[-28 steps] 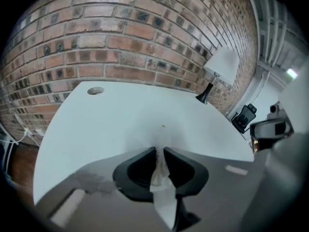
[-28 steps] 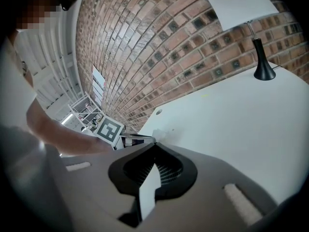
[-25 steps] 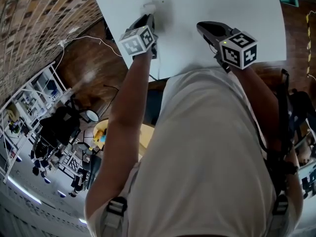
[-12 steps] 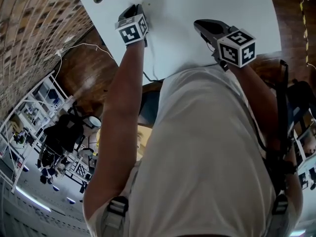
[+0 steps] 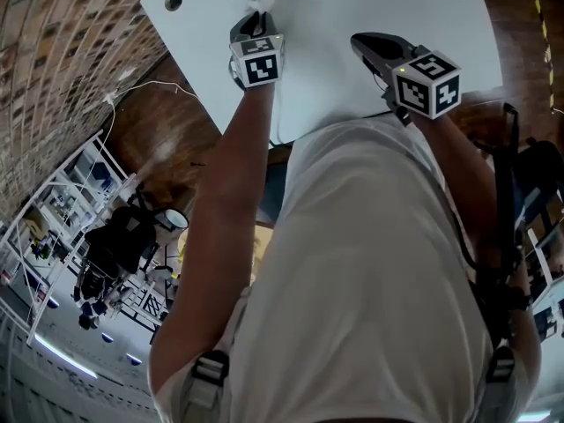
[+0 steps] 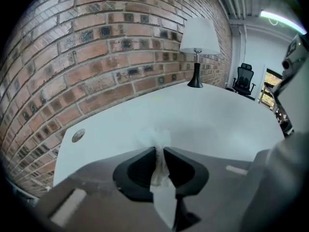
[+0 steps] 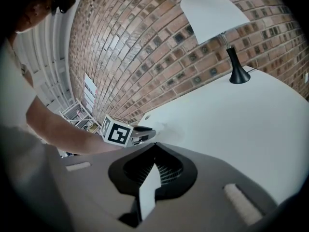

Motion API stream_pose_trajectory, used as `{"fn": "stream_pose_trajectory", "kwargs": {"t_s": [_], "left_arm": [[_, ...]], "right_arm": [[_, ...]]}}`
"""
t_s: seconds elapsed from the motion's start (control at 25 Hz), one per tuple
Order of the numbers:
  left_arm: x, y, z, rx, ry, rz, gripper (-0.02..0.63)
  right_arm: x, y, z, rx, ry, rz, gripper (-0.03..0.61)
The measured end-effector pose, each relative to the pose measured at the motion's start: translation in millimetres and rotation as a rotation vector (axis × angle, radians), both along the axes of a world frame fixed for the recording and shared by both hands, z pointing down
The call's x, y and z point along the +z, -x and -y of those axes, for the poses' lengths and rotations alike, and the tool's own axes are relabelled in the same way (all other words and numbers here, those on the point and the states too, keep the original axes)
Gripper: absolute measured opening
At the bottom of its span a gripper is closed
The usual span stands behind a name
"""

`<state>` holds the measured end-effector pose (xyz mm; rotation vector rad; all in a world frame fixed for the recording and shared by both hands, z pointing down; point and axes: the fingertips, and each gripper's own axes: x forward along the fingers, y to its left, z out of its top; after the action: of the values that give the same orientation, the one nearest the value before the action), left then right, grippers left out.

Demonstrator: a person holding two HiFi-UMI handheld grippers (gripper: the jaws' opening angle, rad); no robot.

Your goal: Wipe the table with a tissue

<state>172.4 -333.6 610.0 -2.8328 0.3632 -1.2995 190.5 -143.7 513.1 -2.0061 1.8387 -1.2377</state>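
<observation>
Table (image 6: 227,129): tissue (image 6: 155,136) pinched in left hand-held gripper (image 6: 159,150).

No word, number or brand can be read. The only signs are black-and-white square markers on the cube of the left gripper (image 5: 256,14) and right gripper (image 5: 359,42).
</observation>
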Motion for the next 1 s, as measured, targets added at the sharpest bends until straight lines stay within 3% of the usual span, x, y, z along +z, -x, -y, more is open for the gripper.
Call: {"fn": "stream_pose_trajectory", "kwargs": {"t_s": [0.2, 0.28, 0.4, 0.52, 0.68, 0.84, 1.0], "left_arm": [[3, 9, -60, 0.074, 0.066, 0.003, 0.058], [1, 14, -79, 0.071, 0.181, -0.015, 0.058], [-16, 22, -98, 0.037, 0.368, -0.112, 0.06], [-35, 34, -114, 0.038, 0.455, -0.194, 0.061], [-37, 60, -119, 0.037, 0.471, -0.214, 0.061], [-32, 86, -98, -0.023, 0.45, -0.216, 0.063], [-43, 103, -92, -0.047, 0.451, -0.265, 0.063]], "right_arm": [[-4, 4, -2, 0.0, -0.012, -0.005, 0.006], [-7, 4, -1, 0.008, -0.02, -0.004, 0.006], [-12, 1, -3, 0.039, -0.029, 0.001, 0.006], [-14, -2, -14, 0.077, -0.025, 0.01, 0.006], [-13, 7, -25, 0.101, -0.017, 0.005, 0.006], [-17, 27, -27, 0.097, -0.025, -0.005, 0.006], [-22, 43, -31, 0.102, -0.028, -0.026, 0.006]]}}
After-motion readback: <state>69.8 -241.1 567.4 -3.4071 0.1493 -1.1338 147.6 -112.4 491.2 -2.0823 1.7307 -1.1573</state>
